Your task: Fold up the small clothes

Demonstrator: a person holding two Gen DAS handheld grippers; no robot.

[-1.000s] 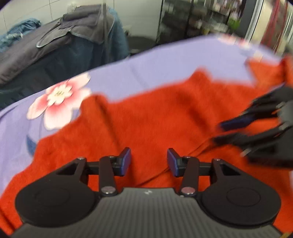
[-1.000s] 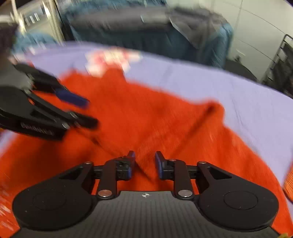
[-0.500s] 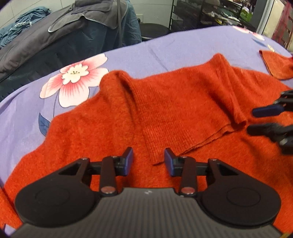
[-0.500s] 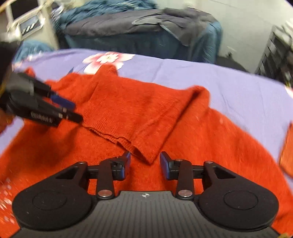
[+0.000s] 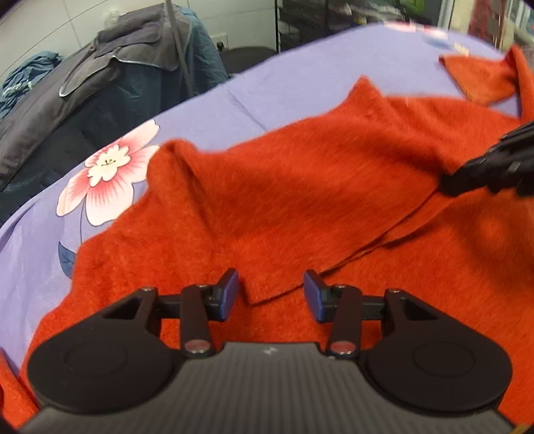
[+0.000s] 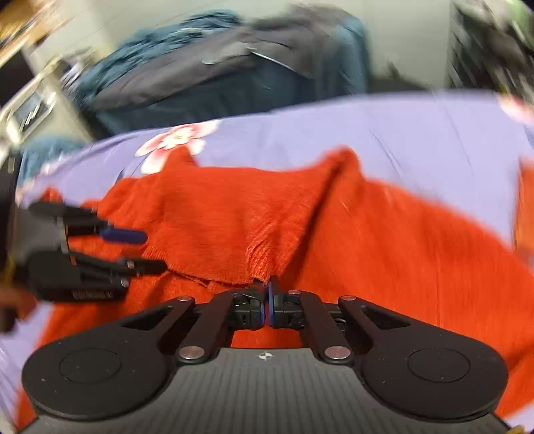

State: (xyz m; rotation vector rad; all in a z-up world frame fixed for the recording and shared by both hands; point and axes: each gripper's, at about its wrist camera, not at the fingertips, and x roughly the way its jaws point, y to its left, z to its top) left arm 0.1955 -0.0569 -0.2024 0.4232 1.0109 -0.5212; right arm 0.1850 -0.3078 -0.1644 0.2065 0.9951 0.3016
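Observation:
A red knitted sweater (image 5: 300,187) lies spread on a purple flowered sheet (image 5: 300,66), with one flap folded over its body. My left gripper (image 5: 271,295) is open, its blue pads on either side of the folded flap's near corner (image 5: 267,287). My right gripper (image 6: 268,300) is shut on the folded flap's other corner (image 6: 260,260). In the left wrist view the right gripper (image 5: 490,163) shows at the right, pinching the flap's edge. In the right wrist view the left gripper (image 6: 133,250) shows at the left, open. The sweater (image 6: 367,227) fills that view.
A sleeve (image 5: 484,76) of the sweater lies at the far right on the sheet. Dark blue and grey clothes (image 5: 110,83) are piled behind the bed. A pink flower print (image 5: 106,173) marks the sheet left of the sweater. Shelving (image 5: 333,20) stands at the back.
My right gripper has shut on the folded flap's corner. My left gripper has stayed open at the flap's other corner, and both views have shifted a little.

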